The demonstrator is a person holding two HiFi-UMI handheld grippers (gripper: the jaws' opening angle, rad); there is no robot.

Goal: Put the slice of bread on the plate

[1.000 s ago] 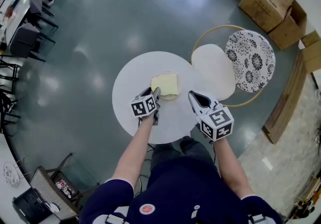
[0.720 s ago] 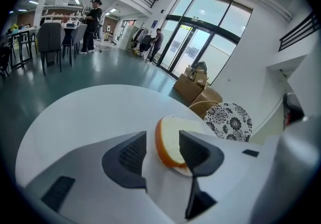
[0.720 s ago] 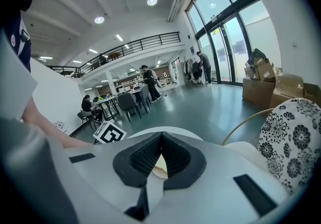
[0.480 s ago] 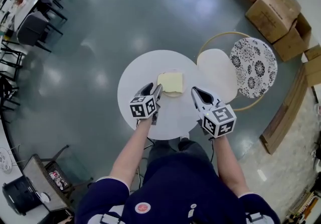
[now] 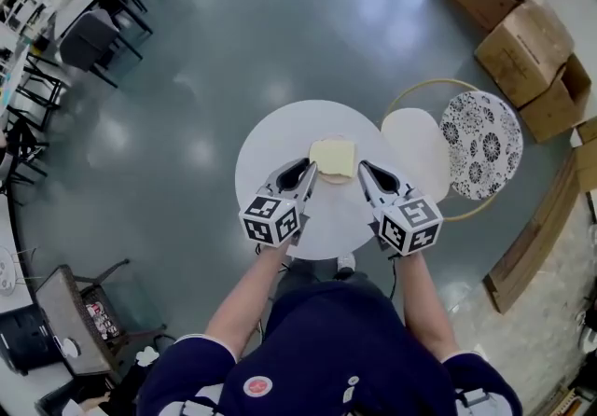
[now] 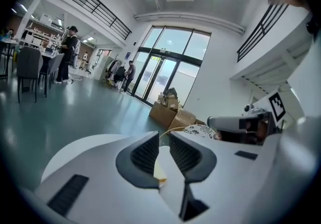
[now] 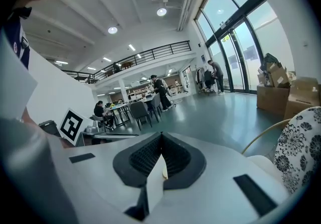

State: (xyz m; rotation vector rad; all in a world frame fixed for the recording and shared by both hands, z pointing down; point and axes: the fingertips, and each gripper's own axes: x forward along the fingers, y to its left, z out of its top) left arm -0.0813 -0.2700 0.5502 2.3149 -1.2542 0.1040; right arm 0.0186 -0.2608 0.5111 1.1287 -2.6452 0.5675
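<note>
Currently the slice of bread (image 5: 333,158) lies flat near the middle of the round white tabletop (image 5: 270,153), on what looks like a small pale plate (image 5: 328,180). Only a thin rim shows at the near edge, so the plate is a judgement, not a certainty. If it is right, the task looks done or nearly so. Left hand-held gripper (image 6: 163,138): jaws have just been closing and stand at a narrow gap with nothing between them; a bit of the slice shows through the gap, beyond the tips. Right hand-held gripper (image 7: 160,136): tips together, gripping nothing. Both sit just beside the slice, one at each side, and neither appears to touch it. Handling estimate: light, soft and easily dented, with a firmer crust. Best taken by two opposite crust edges with a gentle squeeze — held by one edge it would likely sag or tear. Containers: the plate carries the slice and nothing else; the cardboard boxes (image 5: 527,36) stand on the floor well apart, contents not visible.
</note>
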